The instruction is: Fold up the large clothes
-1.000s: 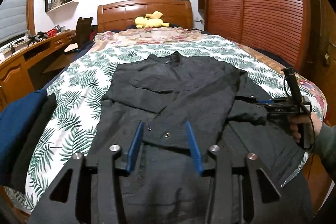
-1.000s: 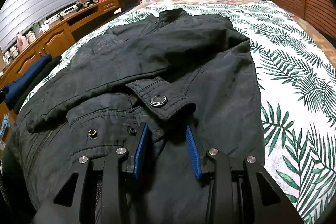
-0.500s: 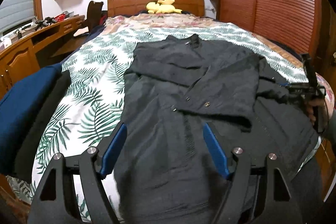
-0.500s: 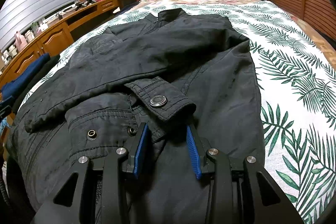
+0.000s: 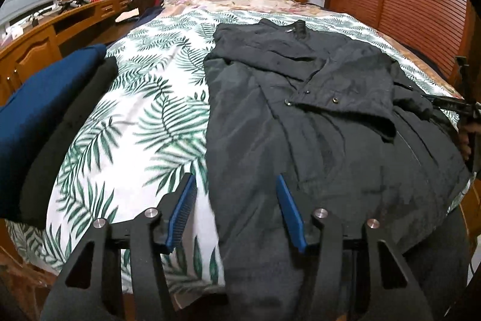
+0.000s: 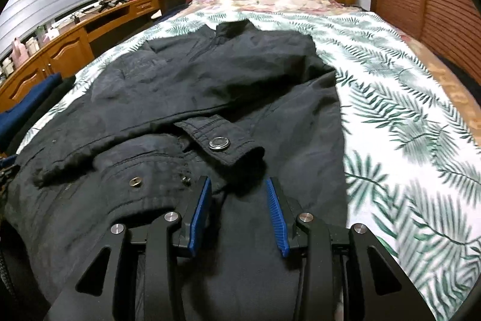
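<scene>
Jaws: left gripper [image 5: 236,200] closing, straddles jacket [image 5: 315,125] edge; right gripper [image 6: 237,197] parted over hem.

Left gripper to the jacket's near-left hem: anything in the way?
Nothing visible. The left gripper hangs with jaws apart, just been closing, straddling the black jacket's left edge where it meets the leaf-print bedspread. Folded blue and black clothes lie off to the left.

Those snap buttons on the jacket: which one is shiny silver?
The snap button on the cuff tab near the right gripper; the others look dull brass or dark.
</scene>
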`<state>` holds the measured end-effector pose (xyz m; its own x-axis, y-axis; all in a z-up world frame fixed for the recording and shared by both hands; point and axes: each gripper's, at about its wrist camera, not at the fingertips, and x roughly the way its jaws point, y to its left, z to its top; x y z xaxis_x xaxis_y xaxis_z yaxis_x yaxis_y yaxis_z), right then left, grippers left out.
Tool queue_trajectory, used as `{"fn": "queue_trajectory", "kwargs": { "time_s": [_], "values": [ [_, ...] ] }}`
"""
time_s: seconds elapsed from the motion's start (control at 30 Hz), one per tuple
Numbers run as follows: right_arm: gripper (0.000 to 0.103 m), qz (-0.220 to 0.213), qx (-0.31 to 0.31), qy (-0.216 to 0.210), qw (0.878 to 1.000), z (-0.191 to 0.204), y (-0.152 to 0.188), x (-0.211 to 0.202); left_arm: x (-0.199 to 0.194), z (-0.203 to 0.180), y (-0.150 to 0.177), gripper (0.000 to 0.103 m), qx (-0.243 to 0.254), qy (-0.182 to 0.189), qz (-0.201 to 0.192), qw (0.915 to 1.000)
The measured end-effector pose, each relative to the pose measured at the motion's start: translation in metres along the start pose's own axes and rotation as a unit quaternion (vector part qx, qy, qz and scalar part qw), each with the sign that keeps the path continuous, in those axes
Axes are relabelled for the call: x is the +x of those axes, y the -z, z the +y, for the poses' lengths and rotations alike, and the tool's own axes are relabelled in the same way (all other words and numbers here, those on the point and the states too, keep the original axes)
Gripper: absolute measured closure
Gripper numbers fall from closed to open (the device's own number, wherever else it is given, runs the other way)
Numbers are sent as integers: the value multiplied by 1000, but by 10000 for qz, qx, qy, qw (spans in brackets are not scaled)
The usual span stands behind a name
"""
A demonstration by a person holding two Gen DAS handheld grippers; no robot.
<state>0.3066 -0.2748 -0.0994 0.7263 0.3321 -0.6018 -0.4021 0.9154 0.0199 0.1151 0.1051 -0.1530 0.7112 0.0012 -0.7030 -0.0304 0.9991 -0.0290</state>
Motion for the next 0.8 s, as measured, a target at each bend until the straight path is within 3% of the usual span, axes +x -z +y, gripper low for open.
{"fn": "queue_trajectory", "kwargs": {
  "time_s": [0.43,0.8],
  "values": [
    [57,75,353,329,9988,-24,75,-100,-4,6,9,46,-5,29,66,10000],
    [57,302,508,53,9982,-19,93,-104,-6,5,12,46,-38,-2,118,9999]
  ]
}}
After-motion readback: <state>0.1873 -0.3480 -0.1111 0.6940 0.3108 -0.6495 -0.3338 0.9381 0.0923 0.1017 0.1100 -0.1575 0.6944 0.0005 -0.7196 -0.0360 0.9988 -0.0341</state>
